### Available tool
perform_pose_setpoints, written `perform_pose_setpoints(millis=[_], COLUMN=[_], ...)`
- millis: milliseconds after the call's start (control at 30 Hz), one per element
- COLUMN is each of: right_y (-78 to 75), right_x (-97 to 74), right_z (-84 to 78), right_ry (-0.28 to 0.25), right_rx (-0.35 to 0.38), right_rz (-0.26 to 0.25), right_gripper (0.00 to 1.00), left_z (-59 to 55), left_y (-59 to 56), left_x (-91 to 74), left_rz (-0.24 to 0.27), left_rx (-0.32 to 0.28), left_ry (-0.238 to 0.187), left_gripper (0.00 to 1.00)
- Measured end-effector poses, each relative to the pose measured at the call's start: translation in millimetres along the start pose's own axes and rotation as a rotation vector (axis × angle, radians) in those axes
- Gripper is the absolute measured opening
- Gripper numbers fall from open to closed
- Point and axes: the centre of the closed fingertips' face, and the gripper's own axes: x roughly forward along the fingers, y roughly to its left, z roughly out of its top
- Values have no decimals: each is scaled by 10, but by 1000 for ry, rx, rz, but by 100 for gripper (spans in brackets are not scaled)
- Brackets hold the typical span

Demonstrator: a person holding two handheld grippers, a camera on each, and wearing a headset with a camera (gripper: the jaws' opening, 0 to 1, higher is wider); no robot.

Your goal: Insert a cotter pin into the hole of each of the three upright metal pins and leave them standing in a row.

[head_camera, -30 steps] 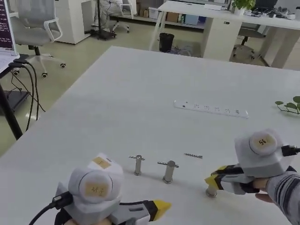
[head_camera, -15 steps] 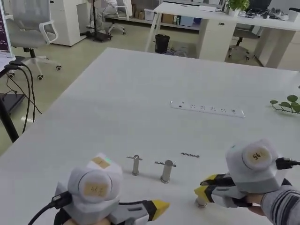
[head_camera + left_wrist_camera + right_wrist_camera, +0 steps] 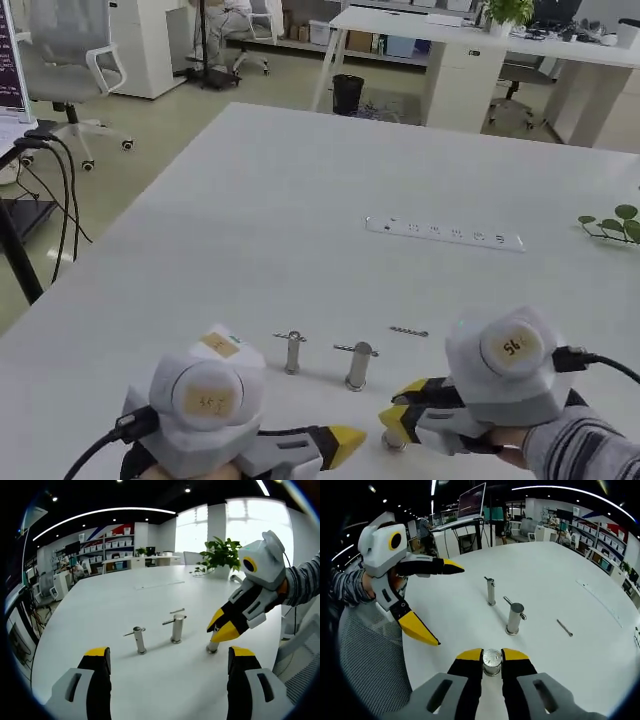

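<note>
While the right claw (image 3: 491, 655) is clenched on the third metal pin (image 3: 492, 662), its yellow-tipped black jaws press both sides of the pin's round, shiny top. In the left gripper view this pin stands upright with its flared base at the matte white worktop (image 3: 300, 220).

Left claw (image 3: 169, 652): released, jaws wide apart, low over the worktop and touching nothing.

Middle metal pin (image 3: 358, 366): a stubby grey steel cylinder with a wider foot, upright. A thin cotter pin (image 3: 347, 349) sticks out sideways just under its cap.

End metal pin (image 3: 292, 352): slimmer, upright, with a second cotter pin (image 3: 288, 337) crossing its head.

The held pin is near the middle one and closer to the person.

Loose cotter pin (image 3: 409, 331): a straight, slender wire piece lying flat beyond the middle pin, apart from all three.

A long white power strip (image 3: 443, 234) lies farther back.
</note>
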Motion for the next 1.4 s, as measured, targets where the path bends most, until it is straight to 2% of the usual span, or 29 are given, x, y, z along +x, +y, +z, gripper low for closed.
perform_pose_setpoints(millis=[567, 867, 1000, 1167, 1400], right_y=[78, 71, 85, 66, -66], right_x=[37, 48, 51, -19, -215], right_z=[-54, -59, -48, -59, -134], right_ry=[4, -7, -23, -30, -30], right_rx=[-54, -25, -10, 0, 5], right_rz=[-13, -36, -27, -11, 5], right_gripper=[9, 10, 14, 21, 26], left_z=[-3, -9, -22, -26, -26], left_y=[-36, -63, -84, -89, -116], left_x=[0, 6, 7, 10, 15], left_rz=[-11, -10, -19, -22, -30], left_rx=[10, 55, 60, 51, 47], left_ry=[3, 14, 19, 18, 16], left_gripper=[97, 97, 97, 97, 97])
